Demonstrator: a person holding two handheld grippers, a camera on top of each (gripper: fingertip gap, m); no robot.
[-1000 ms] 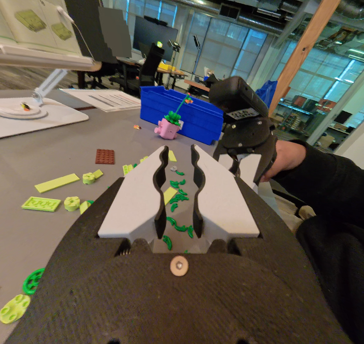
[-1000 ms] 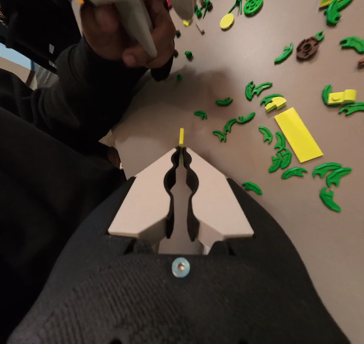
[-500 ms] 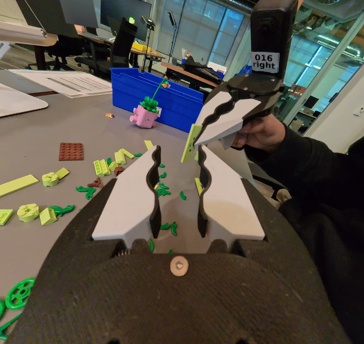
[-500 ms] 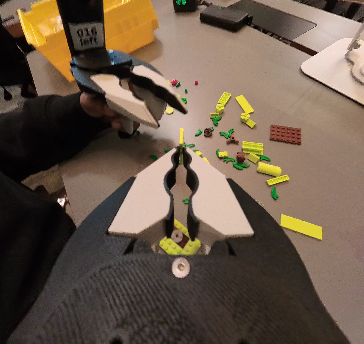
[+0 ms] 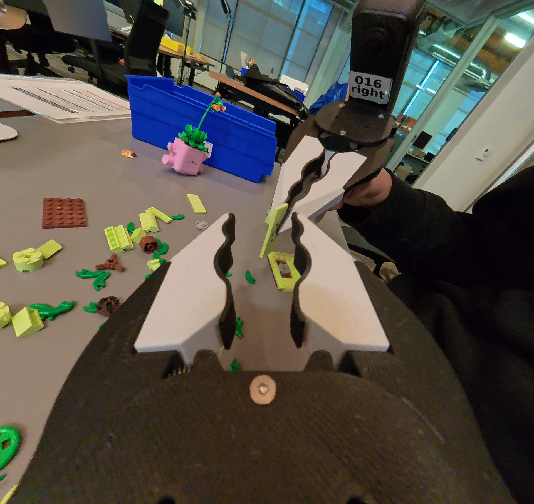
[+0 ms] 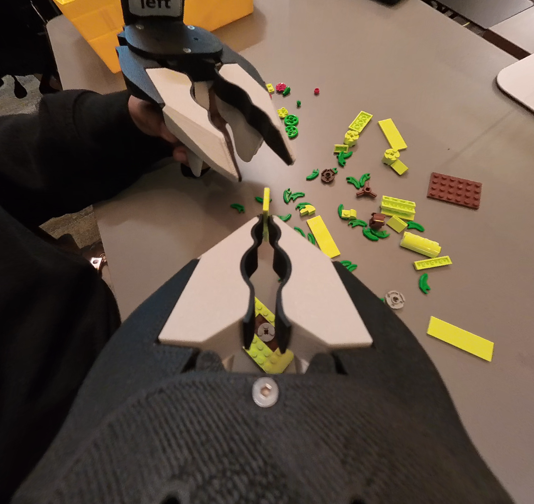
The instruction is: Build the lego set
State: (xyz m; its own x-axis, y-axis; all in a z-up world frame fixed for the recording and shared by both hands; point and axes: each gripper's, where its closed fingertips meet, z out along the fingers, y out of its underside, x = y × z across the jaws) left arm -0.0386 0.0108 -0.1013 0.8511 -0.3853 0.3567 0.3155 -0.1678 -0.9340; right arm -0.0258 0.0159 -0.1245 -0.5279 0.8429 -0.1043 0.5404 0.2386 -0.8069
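Observation:
My right gripper is shut on a thin lime plate, held on edge and sticking out past the fingertips. In the left wrist view the right gripper points down with the lime plate, just above a small lime base with a brown centre and a grey round piece on the table. That base also shows between the right fingers. My left gripper is open and empty, its tips level with the plate. In the right wrist view the left gripper hangs just beyond the plate.
Loose lime, green and brown pieces lie scattered on the grey table. A brown studded plate lies left. A pink pot with a flower stands before a blue bin. A yellow bin stands behind the left gripper. The table edge runs by the person's sleeves. The grippers are tip to tip, or close to it.
My right gripper has lifted the lime plate off the table and brought it over the base, close to the left gripper. My left gripper has opened wider.

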